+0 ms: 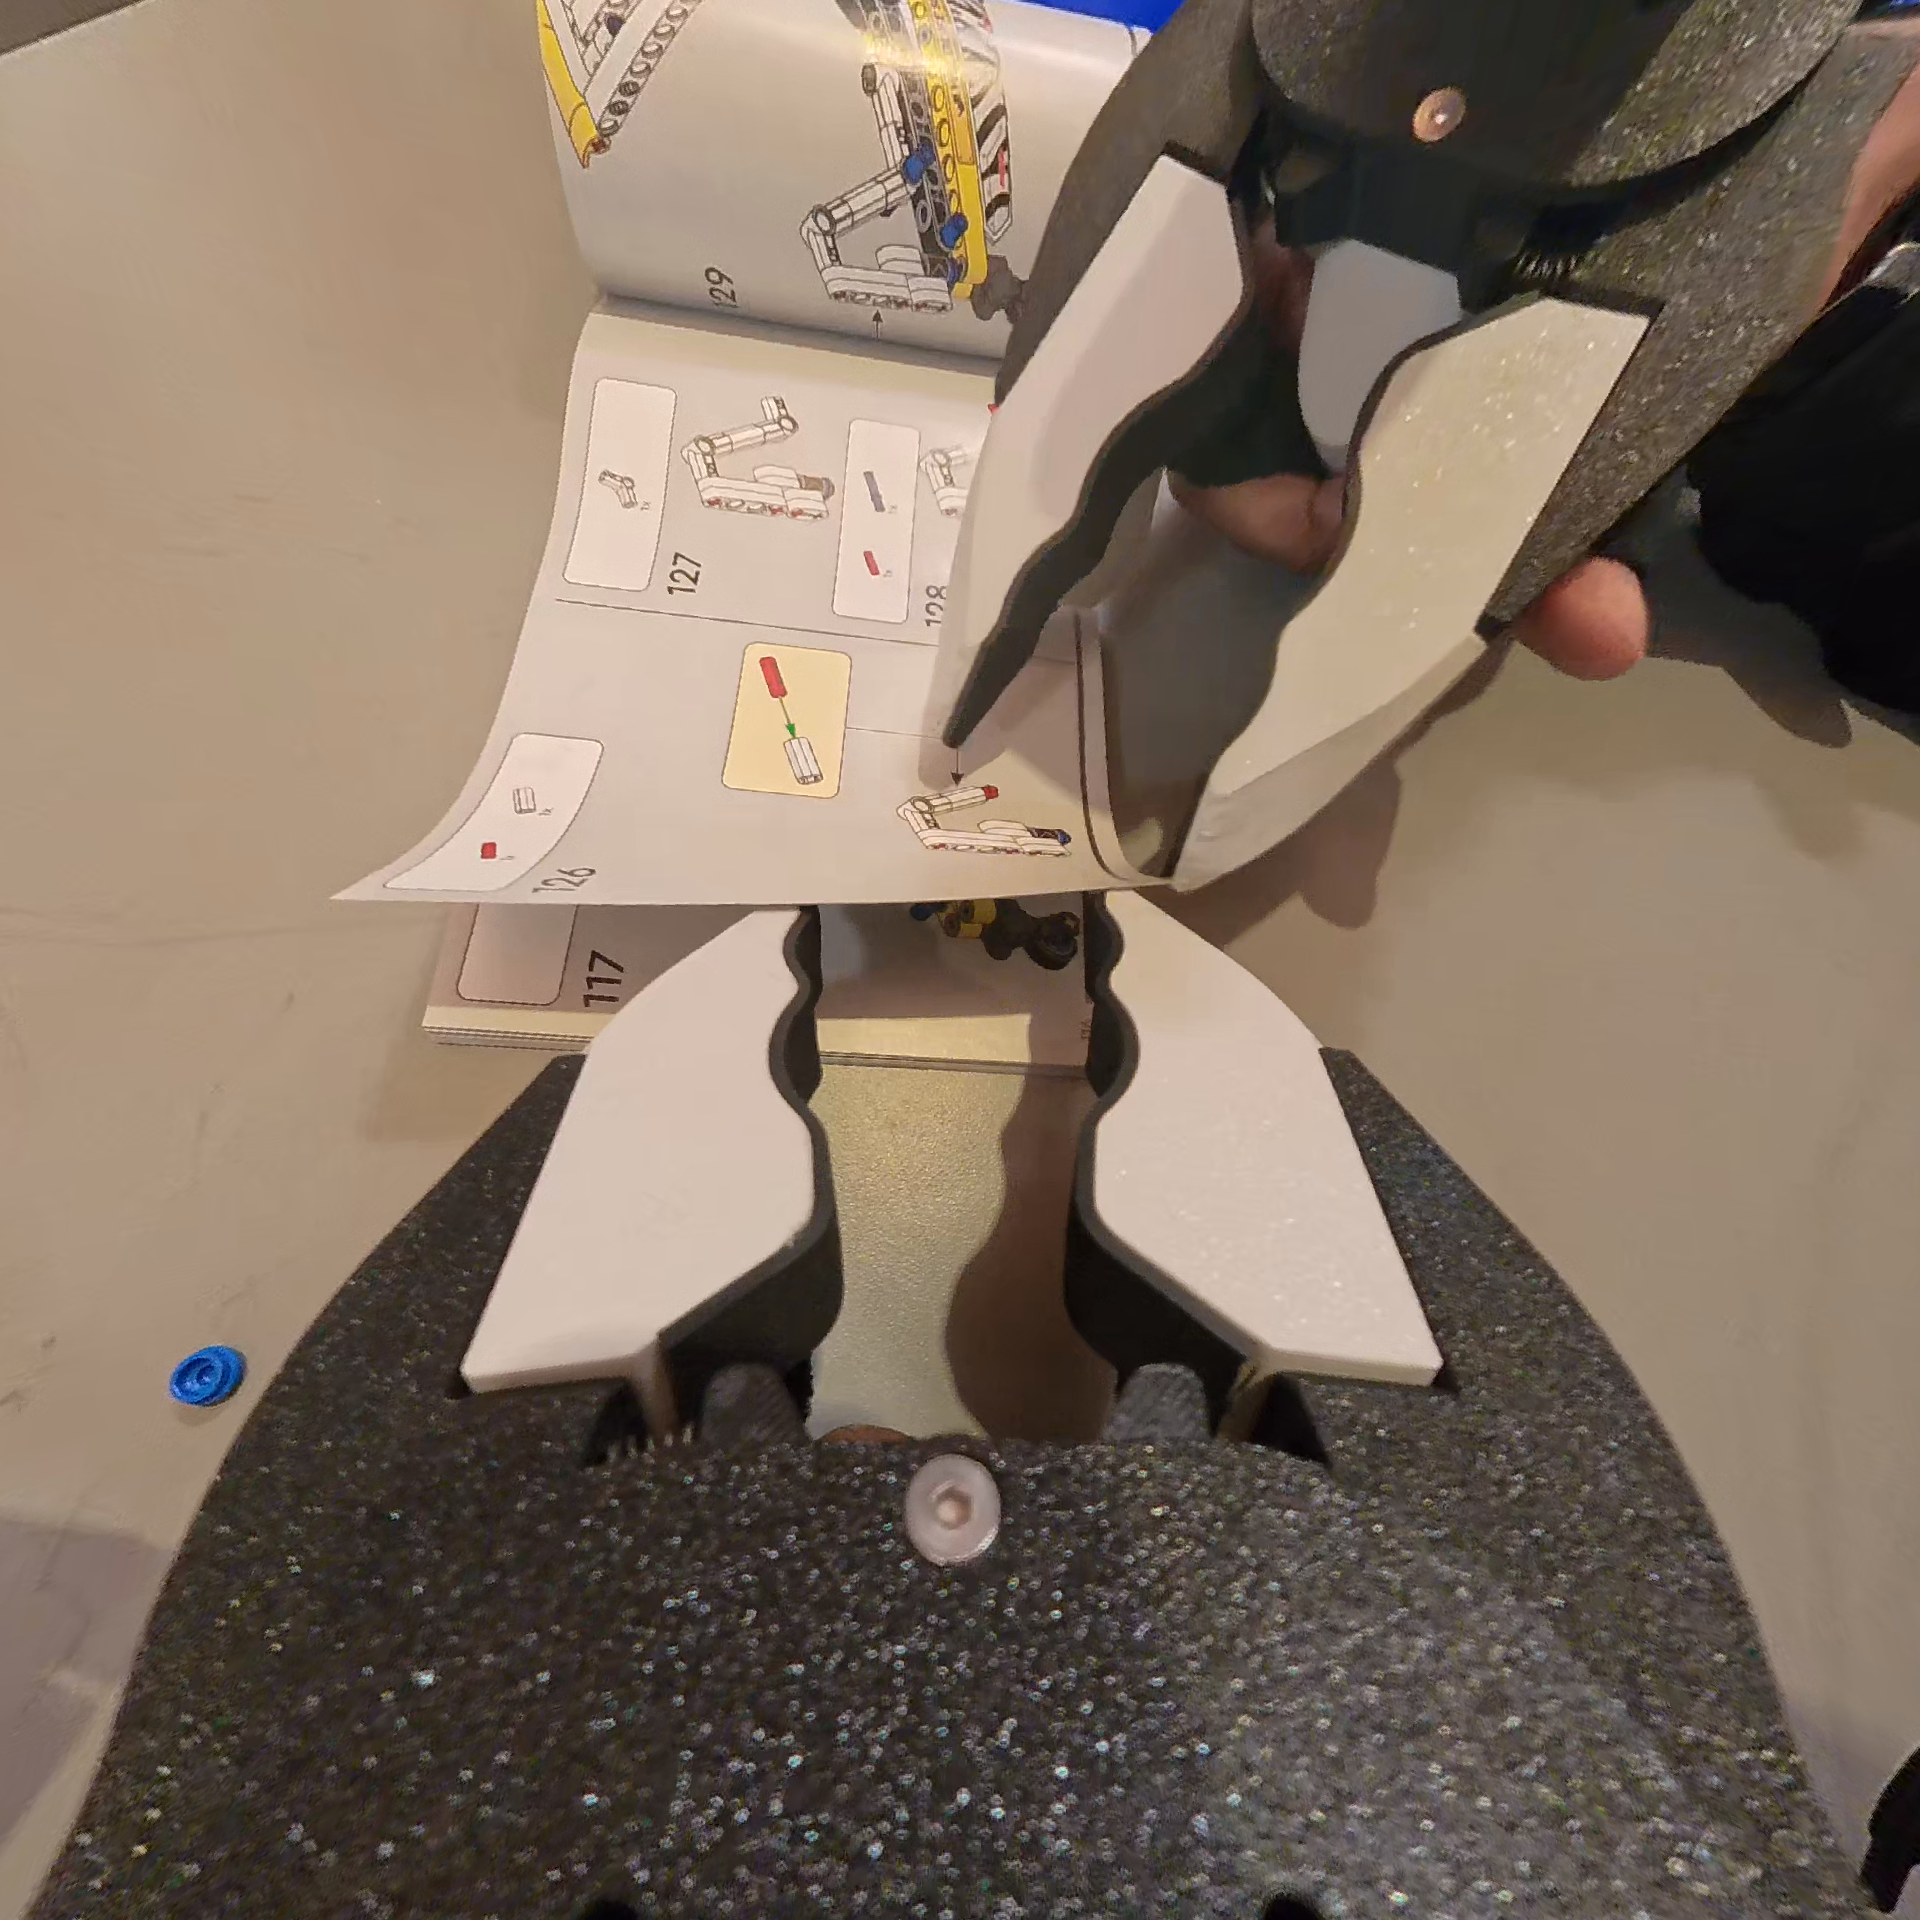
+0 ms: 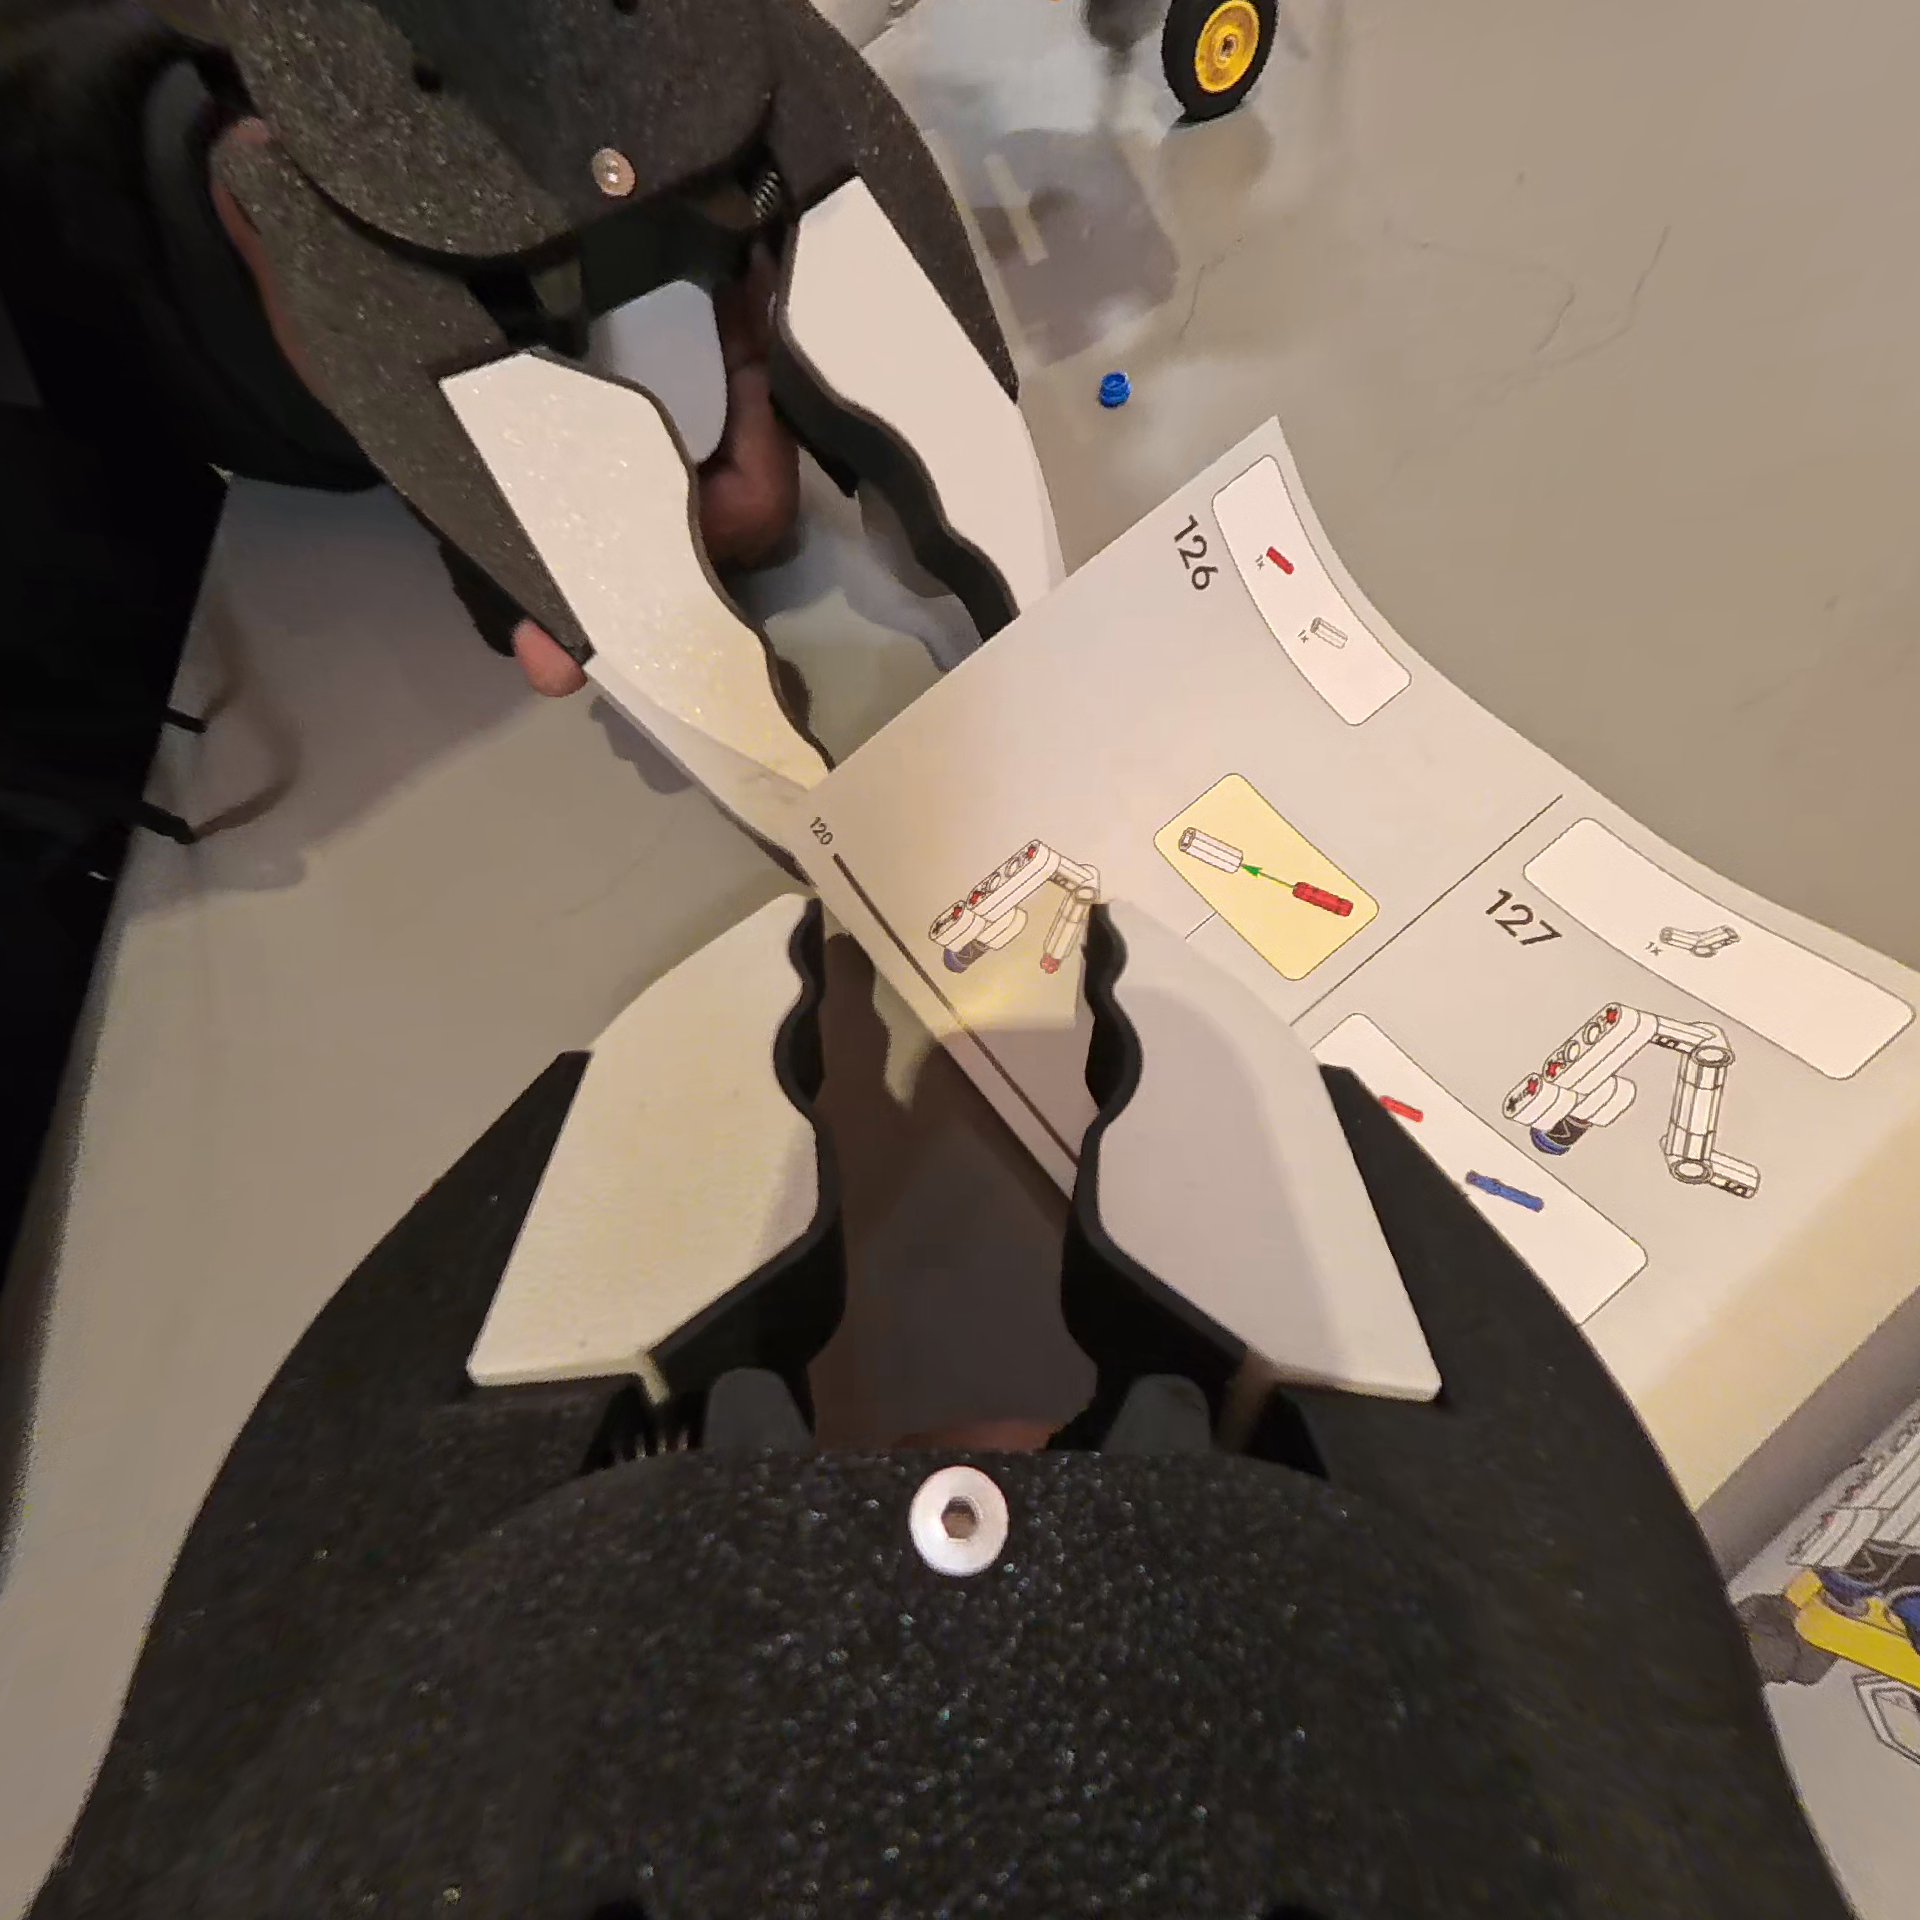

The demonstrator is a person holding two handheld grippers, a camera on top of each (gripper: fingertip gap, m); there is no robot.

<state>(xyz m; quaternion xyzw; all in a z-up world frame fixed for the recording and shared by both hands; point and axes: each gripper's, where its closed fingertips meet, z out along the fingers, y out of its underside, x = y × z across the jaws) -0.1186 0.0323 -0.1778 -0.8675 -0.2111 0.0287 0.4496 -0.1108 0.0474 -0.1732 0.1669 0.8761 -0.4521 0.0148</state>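
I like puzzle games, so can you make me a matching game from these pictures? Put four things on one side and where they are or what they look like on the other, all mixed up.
Things:
1. page
2. small blue piece
3. wheel
4. left gripper

Descriptions:
A. yellow with a black tyre
B. open, with nothing between its fingers
C. curled up above the booklet
D. lying by itself on the table

Pairs: 1-C, 2-D, 3-A, 4-B
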